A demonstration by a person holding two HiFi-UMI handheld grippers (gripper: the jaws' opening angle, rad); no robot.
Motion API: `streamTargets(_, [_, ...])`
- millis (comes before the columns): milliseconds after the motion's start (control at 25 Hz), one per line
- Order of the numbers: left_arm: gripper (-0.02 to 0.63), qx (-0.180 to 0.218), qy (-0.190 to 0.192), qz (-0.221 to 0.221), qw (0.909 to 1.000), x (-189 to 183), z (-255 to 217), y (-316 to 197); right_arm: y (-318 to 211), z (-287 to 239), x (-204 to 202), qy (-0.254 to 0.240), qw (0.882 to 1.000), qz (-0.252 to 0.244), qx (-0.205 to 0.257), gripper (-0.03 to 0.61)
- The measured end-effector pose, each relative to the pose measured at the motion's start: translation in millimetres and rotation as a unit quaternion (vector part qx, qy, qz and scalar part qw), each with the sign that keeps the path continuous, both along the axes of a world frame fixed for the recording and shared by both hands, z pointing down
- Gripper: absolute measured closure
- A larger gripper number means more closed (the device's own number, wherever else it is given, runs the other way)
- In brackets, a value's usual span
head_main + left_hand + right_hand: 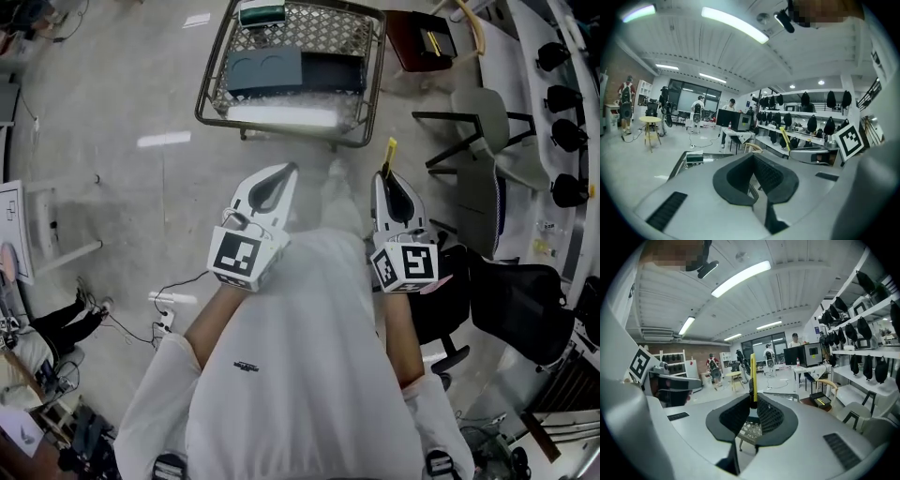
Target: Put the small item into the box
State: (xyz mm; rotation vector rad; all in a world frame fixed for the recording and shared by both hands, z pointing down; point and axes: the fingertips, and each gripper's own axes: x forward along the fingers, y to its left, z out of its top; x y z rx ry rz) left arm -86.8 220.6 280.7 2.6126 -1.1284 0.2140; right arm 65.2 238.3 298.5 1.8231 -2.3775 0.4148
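Workshop with a pale, polished floor (pixel 141 94), shelving along the right wall and ceiling strip lights. At the far side of the floor, a wire-mesh basket cart (pixel 373 66). Inside it, toward the left edge, a dark grey box (pixel 265 67) with two round recesses in its top. Beside that, toward the right edge, a second dark box (pixel 335 71). Along the cart's near edge, a long white bar (pixel 281 115). At its far-left corner, a small green item (pixel 261 13). Off the cart's right edge, a grey chair (pixel 480 117), and nearer, a black chair (pixel 517 302).

Below the cart in the head view, in front of a white shirt (pixel 281 375), the left gripper (pixel 281 174) (pixel 753 156): tips pressed together, nothing between them. Just to its right, the right gripper (pixel 386 180) (pixel 753 401): clamped on a thin yellow strip (pixel 389 150) (pixel 752 373), upright and poking out past the tips. Strip well apart from the cart and its boxes, short of the near edge.
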Motion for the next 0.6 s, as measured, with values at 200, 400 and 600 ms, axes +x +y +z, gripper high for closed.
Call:
streamTargets(200, [0.612, -0.02, 0.025, -0.016, 0.9994, 0.1, 7.8, -43.9, -47.2, 2.0, 5.6, -0.012, 1.0, -0.017, 0.003, 0.54])
streamTargets(400, [0.612, -0.012, 0.016, -0.046, 0.9987, 13.9, 4.4, -99.9, -109.5, -0.3, 23.4, -0.015, 0.999, -0.045, 0.002, 0.54])
streamTargets(600, [0.612, 0.0, 0.005, -0.07, 0.9976, 31.3, -5.2, -149.8, -167.9, -4.5, 42.1, -0.016, 0.997, -0.071, 0.007, 0.54])
